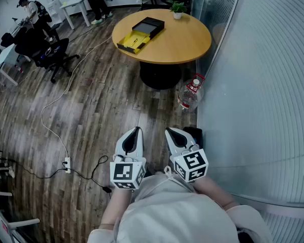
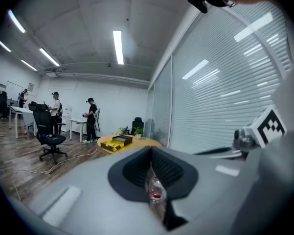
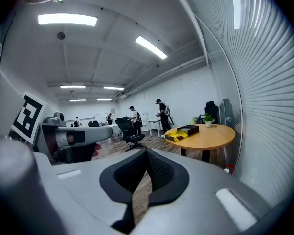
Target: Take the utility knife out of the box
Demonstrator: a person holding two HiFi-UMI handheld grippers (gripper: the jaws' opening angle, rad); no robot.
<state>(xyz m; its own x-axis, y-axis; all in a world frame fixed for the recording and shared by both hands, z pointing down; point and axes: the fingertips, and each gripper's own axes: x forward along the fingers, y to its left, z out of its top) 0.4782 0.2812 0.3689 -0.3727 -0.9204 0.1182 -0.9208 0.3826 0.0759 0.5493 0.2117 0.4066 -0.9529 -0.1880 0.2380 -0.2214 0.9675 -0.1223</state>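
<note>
An open black and yellow box [image 1: 141, 33] lies on the left part of a round wooden table [image 1: 184, 47], far ahead of me. From the gripper views the box [image 2: 116, 142] [image 3: 182, 133] looks small and distant. The utility knife is too small to make out in it. My left gripper [image 1: 135, 131] and right gripper [image 1: 170, 131] hang side by side over the wooden floor, close to my body. Both are shut and hold nothing. In the left gripper view the jaws [image 2: 151, 161] meet, and in the right gripper view the jaws [image 3: 146, 154] meet too.
A plastic water bottle [image 1: 189, 94] stands on the floor by the table's dark base. A glass wall with blinds [image 1: 258, 95] runs along the right. A cable [image 1: 66, 85] ends at a power strip [image 1: 67, 164]. An office chair [image 1: 50, 54], desks and people are at the far left. A potted plant [image 1: 177, 8] sits on the table.
</note>
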